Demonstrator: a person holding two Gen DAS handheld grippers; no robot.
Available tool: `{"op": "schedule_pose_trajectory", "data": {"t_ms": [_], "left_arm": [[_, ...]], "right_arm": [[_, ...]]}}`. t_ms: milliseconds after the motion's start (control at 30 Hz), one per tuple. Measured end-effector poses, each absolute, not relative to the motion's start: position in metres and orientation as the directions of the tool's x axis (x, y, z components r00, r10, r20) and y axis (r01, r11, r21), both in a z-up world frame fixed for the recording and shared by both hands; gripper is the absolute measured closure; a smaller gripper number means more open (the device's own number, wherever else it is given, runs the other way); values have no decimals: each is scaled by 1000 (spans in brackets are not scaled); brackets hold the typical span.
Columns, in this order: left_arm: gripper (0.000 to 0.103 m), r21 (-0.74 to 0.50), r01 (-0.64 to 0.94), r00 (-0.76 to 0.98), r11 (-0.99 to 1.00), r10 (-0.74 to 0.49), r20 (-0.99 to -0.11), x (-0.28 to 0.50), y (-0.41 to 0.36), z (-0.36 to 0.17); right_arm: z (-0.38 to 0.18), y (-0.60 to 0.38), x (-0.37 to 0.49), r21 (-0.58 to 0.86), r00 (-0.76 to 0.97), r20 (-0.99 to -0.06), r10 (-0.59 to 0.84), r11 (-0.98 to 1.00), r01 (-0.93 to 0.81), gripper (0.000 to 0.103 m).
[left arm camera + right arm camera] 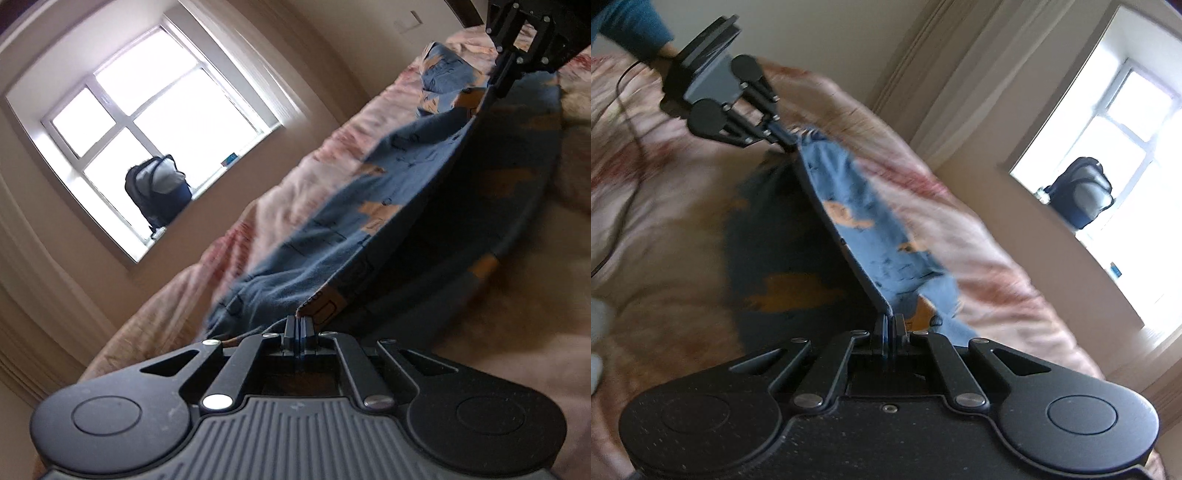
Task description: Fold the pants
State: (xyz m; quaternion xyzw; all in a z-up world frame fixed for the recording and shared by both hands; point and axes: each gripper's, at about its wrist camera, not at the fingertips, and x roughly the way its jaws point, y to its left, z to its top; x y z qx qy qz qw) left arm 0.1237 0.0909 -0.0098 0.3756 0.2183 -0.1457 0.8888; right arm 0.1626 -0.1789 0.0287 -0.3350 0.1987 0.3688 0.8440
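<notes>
The blue cotton pants with orange patches point(332, 236) are stretched in the frame centre, lifted above the bed with the pink flowered cover point(325, 155). The left tool point(298, 323) and the right tool point(889, 325) each grip one edge of them

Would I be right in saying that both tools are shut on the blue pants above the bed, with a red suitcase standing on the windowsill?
Not quite: the right wrist view shows a dark blue backpack on the windowsill, not a red suitcase. The left tool and right tool are shut on the blue pants above the bed.
</notes>
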Motion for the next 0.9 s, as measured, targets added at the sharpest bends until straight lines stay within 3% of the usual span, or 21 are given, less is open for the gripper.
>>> {"op": "schedule_pose_trajectory", "data": {"t_ms": [233,433,667,900], "left_arm": [[103,594,402,875,697,-101,-473,119,92,-12],[103,568,376,892,732,-119,-437,104,94,10],[103,554,452,844,699,-134,-519,93,92,-5],[103,563,490,812,665,-114,-572,91,93,-16]], "right_arm": [[-1,-174,157,-387,644,-613,458,537,-750,103],[10,-176,162,-410,682,-574,453,561,-719,103],[29,-182,132,-428,668,-575,472,523,-737,103],[-5,-176,103,-401,612,-642,461,478,-781,103]]}}
